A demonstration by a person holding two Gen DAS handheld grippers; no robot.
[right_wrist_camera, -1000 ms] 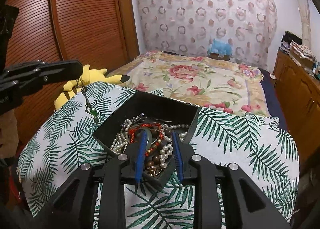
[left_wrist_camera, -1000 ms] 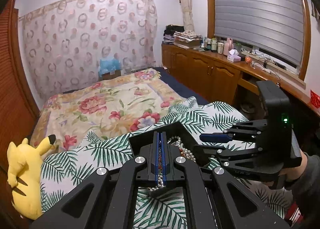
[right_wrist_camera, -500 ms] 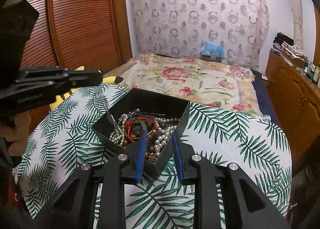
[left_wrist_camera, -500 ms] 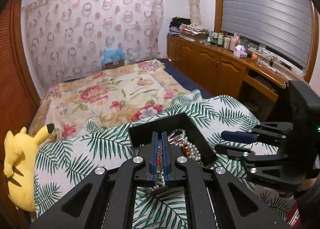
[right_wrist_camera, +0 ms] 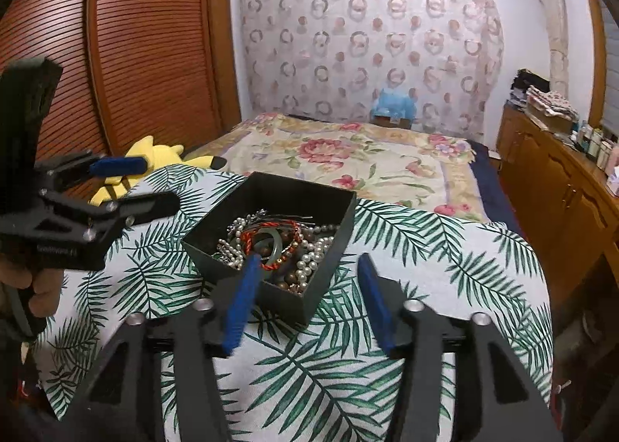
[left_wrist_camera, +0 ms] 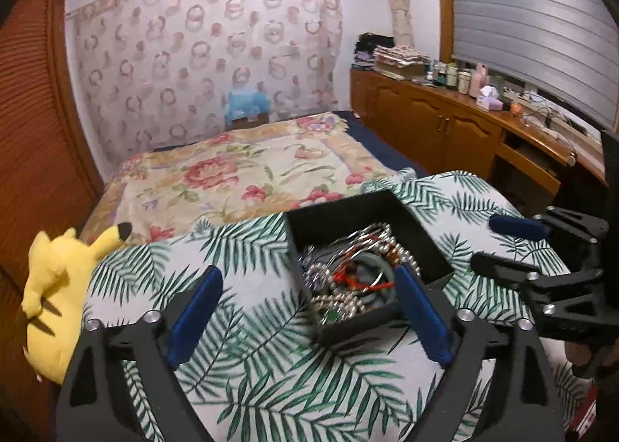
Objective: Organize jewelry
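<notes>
From the left wrist view, the left gripper (left_wrist_camera: 305,310) stands with its blue-padded fingers (left_wrist_camera: 195,314) spread wide; its jaws have just been opening, and nothing is pinched between them. The near corner of the black box (left_wrist_camera: 433,248) sits just inside the right-hand finger, at about 1 o'clock from the gripper's middle. The box rests on a palm-leaf cloth (left_wrist_camera: 247,357) and holds a tangle of jewelry (left_wrist_camera: 356,275): pearl strands, a red cord, a greenish bangle. The right gripper (left_wrist_camera: 499,244) comes in from 3 o'clock, its fingers apart and bare, near the box's right wall without touching it. A yellow plush toy (left_wrist_camera: 54,287) lies at 9 o'clock off the cloth's edge.

From the right wrist view, the right gripper (right_wrist_camera: 309,295) has its jaws part-way apart; they have just been opening, and they hold nothing. The box (right_wrist_camera: 332,248) lies at 12 o'clock, its near corner between the fingertips, the jewelry (right_wrist_camera: 271,244) heaped inside. The left gripper (right_wrist_camera: 147,183) reaches in from 9 o'clock, fingers spread, beside the box's left wall; a hand (right_wrist_camera: 35,283) grips its handle. The plush toy (right_wrist_camera: 154,159) sits at 10 o'clock behind it.
</notes>
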